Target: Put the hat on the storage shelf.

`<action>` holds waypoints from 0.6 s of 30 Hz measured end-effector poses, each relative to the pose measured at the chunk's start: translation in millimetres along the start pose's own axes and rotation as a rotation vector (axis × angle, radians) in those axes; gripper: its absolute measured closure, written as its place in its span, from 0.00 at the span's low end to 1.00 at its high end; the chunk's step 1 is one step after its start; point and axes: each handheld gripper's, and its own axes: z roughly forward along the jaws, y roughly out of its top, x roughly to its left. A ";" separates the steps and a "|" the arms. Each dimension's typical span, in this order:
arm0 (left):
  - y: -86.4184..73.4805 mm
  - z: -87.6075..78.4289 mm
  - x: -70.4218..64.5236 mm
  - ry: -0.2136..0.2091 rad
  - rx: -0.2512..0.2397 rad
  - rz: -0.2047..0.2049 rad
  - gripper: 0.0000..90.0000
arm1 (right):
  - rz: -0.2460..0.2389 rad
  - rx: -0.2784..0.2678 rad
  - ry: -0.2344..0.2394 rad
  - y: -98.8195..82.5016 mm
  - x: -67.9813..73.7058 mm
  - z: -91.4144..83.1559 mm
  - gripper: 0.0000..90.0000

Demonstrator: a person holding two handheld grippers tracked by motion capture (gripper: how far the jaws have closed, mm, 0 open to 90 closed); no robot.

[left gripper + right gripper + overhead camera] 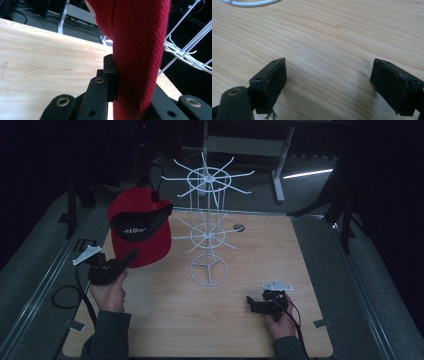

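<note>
Left gripper (131,257) clamps the red cap (140,227) by its stiff brim, held aloft beside the white wire rack (207,227); light, floppy crown. Right gripper (255,304) rests on the table (240,330), jaws apart, empty.

High view dim, dark surround; gripper views brighter, foreground blurred.

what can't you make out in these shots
- White print on the band inside the red cap: too small and dim in the high view to read.
- Far pad of the left claw: in the left gripper view the cap's fabric covers it.
- White wire rack: the right gripper view's top edge cuts off all but a bit of its base ring.
- Room beyond the table: too dark in the high view.
</note>
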 end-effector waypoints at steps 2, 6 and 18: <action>1.7 -0.2 -1.0 -0.001 -0.002 0.002 0.95 | 0.000 0.000 0.000 0.0 0.0 0.0 0.15; 5.2 -0.5 -3.3 -0.005 -0.010 0.006 0.95 | 0.000 0.000 0.000 0.0 0.0 0.0 0.15; 14.6 -3.4 -9.2 -0.013 -0.036 0.017 0.95 | 0.000 -0.001 0.000 0.0 0.0 0.1 0.15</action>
